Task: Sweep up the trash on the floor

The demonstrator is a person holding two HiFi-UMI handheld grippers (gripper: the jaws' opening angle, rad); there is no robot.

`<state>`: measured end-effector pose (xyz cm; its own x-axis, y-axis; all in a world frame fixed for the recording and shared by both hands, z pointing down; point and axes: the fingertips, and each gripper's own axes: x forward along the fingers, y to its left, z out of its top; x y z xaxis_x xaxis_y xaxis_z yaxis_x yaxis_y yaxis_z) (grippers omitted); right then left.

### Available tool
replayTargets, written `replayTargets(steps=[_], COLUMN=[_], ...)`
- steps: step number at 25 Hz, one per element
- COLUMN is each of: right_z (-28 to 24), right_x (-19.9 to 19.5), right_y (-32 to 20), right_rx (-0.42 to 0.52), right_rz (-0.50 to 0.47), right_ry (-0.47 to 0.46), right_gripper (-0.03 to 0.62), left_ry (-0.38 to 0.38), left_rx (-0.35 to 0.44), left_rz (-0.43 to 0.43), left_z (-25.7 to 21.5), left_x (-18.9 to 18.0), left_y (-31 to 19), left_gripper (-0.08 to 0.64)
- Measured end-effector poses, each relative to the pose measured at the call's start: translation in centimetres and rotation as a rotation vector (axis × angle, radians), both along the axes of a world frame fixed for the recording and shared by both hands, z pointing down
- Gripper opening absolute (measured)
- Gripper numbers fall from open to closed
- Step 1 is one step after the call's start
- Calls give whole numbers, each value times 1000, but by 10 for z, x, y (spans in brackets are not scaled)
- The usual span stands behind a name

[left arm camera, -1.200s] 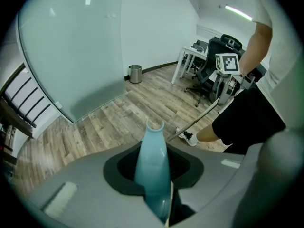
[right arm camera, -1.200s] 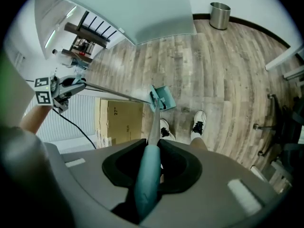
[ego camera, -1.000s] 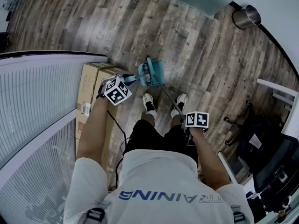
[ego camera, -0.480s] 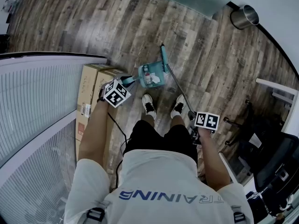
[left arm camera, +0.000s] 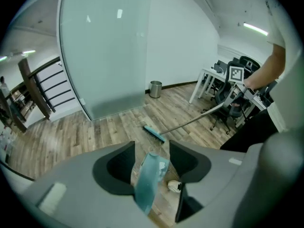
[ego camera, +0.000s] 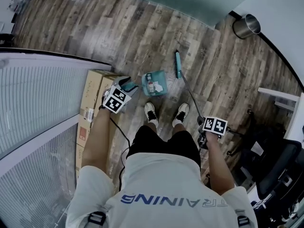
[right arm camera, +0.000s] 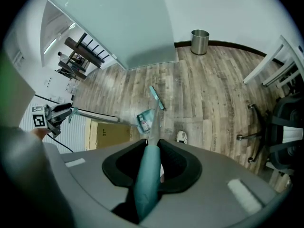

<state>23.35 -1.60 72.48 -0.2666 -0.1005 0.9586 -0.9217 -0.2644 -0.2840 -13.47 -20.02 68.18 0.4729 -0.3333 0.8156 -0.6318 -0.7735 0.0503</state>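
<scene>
A teal dustpan with bits of trash in it lies on the wood floor in front of the person's shoes. Its handle runs between the jaws of my left gripper, which have just been opening; there is a gap on each side, so nothing is pressed. My left gripper hangs over the handle's end. My right gripper is shut on the broom's teal grip. The broom head rests on the floor, right of and beyond the dustpan.
Cardboard boxes stand against a ribbed glass partition at the left. A metal bin sits by the far wall. Office chairs and a white desk crowd the right side.
The broom head has swung out of the dustpan and away to the right. My right gripper has drawn back to the right. The dustpan has shifted slightly.
</scene>
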Motion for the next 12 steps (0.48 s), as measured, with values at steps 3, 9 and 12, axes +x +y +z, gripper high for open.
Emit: replayTargets(steps=[3, 9, 12], right_z=[-6, -19, -23], right_x=[3, 8, 10], right_y=[-4, -7, -16], right_rx=[13, 31, 53], right_rz=[-8, -34, -51], right_ry=[5, 18, 32], right_gripper=[104, 104, 104], left_ry=[85, 401, 506], left_rx=[97, 263, 403], left_rz=[-114, -354, -439], left_z=[-37, -172, -235], left_x=[-4, -3, -5], left_y=[-15, -33, -34], left_gripper=[252, 329, 320])
